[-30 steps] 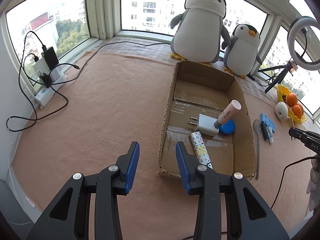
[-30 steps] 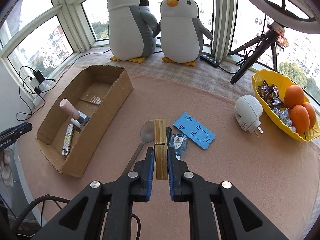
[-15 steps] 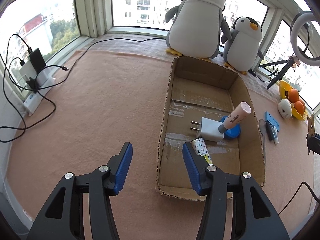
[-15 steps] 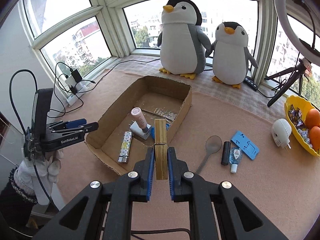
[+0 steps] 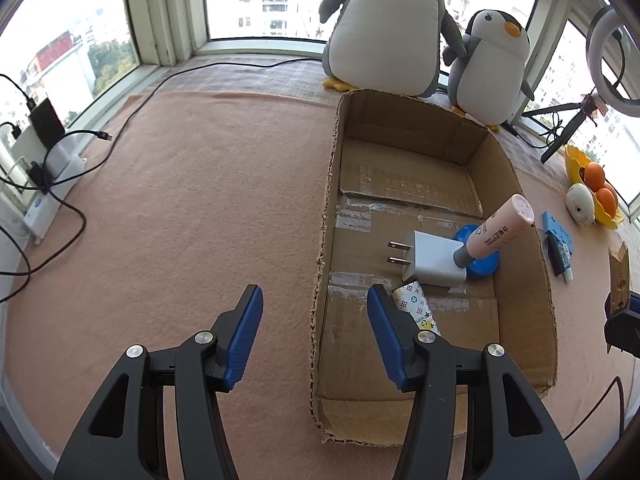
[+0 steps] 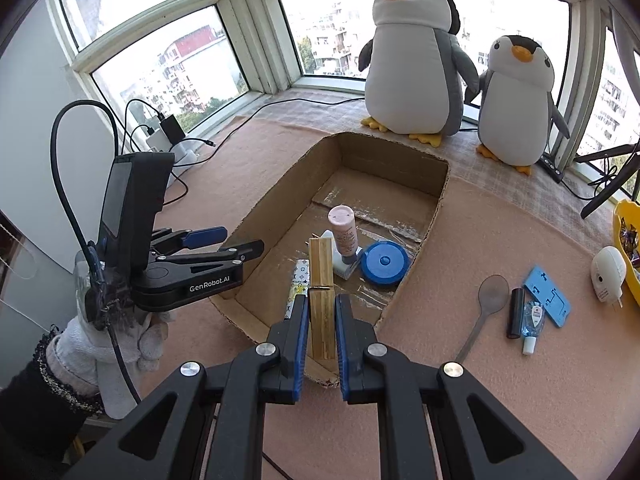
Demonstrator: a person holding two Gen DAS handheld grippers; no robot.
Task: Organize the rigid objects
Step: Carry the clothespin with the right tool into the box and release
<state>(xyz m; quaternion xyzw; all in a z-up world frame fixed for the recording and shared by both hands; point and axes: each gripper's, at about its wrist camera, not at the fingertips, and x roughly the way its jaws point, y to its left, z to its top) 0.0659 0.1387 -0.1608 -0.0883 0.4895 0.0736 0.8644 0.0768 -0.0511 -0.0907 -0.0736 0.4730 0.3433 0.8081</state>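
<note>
the right gripper is clamped on a wooden clothespin, a flat pale-grained piece with a thin metal spring across its middle, held upright above the near end of the cardboard box. the left gripper hangs with its blue ribbed fingers wide apart and nothing between them, straddling the box's ragged left wall.

the box is a shallow open tray of brown corrugated card with torn edges and strips of old clear tape on its floor. inside lie a white plastic plug adapter with 2 metal prongs, a round blue lid, a smooth pink tube leaning on the adapter, and a slim patterned lighter.

on the counter, covered in a fuzzy peach cloth, to the right of the box sit a grey spoon, a black stick, a small clear bottle, a blue plastic stand and a white rounded plug. a yellow bowl holds oranges.

2 plush penguins stand by the bay windows, and a power strip with tangled black cables lies at the left.
</note>
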